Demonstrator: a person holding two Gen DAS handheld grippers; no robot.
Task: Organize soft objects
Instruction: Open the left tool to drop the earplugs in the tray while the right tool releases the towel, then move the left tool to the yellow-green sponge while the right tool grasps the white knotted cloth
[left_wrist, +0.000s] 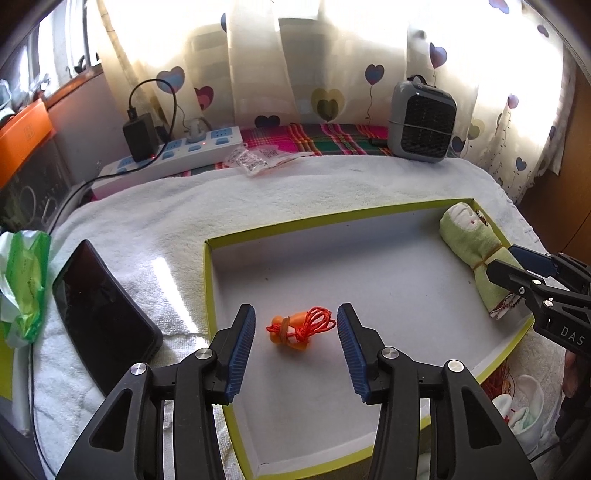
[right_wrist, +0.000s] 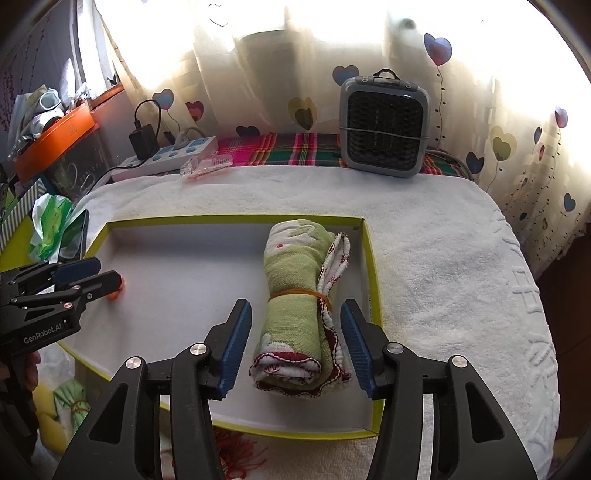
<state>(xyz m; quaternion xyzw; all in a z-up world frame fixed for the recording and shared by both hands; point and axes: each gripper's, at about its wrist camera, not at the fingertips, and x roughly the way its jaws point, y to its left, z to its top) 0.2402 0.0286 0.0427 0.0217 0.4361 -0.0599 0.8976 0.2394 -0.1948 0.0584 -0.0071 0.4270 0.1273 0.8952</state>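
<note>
A shallow box with a yellow-green rim lies on a white towel. Orange corded earplugs lie on its floor. My left gripper is open with its jaws on either side of the earplugs, not touching them. A rolled green cloth tied with a rubber band lies along the box's right side. My right gripper is open around the roll's near end, apart from it. Each gripper shows in the other's view, the left and the right.
A black phone and a green packet lie left of the box. A grey heater, a power strip and a plastic bag stand at the back. More soft items lie in front of the box.
</note>
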